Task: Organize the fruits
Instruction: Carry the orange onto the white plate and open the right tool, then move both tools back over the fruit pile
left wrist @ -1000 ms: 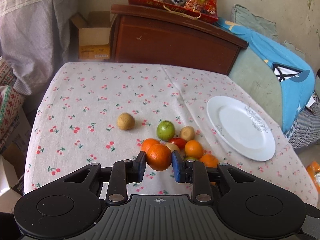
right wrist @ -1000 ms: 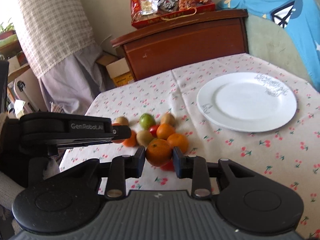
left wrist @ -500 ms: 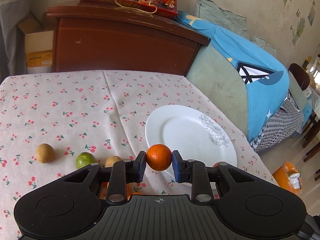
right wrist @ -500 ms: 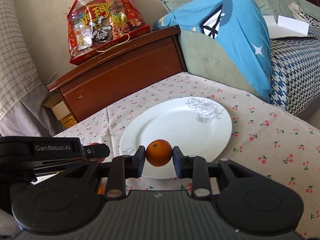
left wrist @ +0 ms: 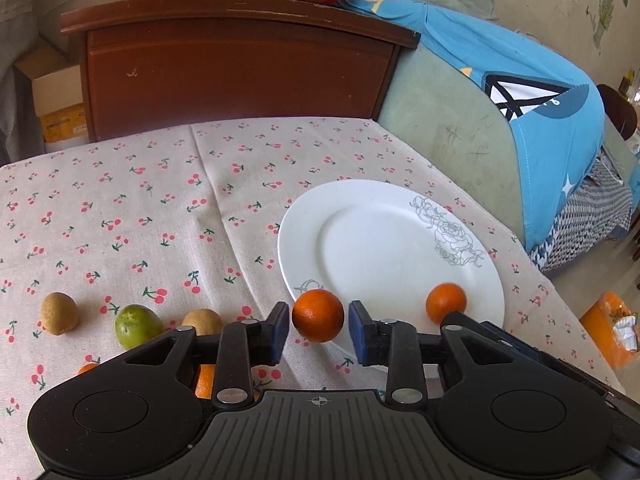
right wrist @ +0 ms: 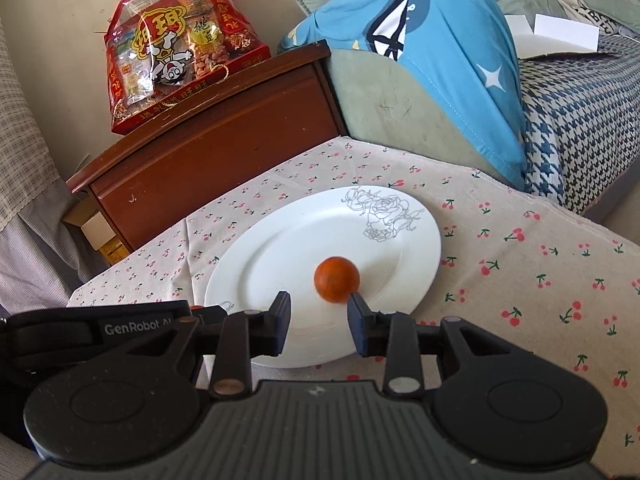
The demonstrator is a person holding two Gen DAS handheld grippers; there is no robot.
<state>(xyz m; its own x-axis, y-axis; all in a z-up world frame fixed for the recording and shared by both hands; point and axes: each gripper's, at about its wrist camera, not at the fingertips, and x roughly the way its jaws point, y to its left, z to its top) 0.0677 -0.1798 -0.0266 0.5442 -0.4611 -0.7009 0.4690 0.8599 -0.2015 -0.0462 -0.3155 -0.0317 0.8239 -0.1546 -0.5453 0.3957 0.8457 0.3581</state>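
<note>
Release on both sides is the change: half a second ago each gripper pinched an orange, and now both sets of jaws stand apart. The right gripper (right wrist: 319, 322) holds nothing; its orange (right wrist: 336, 279) has left the jaws and sits, slightly blurred, on the white plate (right wrist: 256, 264) just ahead of the right-hand jaw, probably still settling. The left gripper (left wrist: 319, 330) has also spread, with a visible gap on either side of its own orange (left wrist: 318, 315), which appears between the jaws over the near rim of the plate; whether it is falling or already resting there I cannot tell. Left of the left jaws, on the cherry-print bench (left wrist: 140, 200), a green fruit (left wrist: 138, 326) and two brownish fruits (left wrist: 59, 313) wait, with more orange peeking from under the gripper body.

For the task this means the first two fruits are reaching the plate, and most of the pile remains to be carried. A roll off the rim is the likely risk for the left one.
</note>
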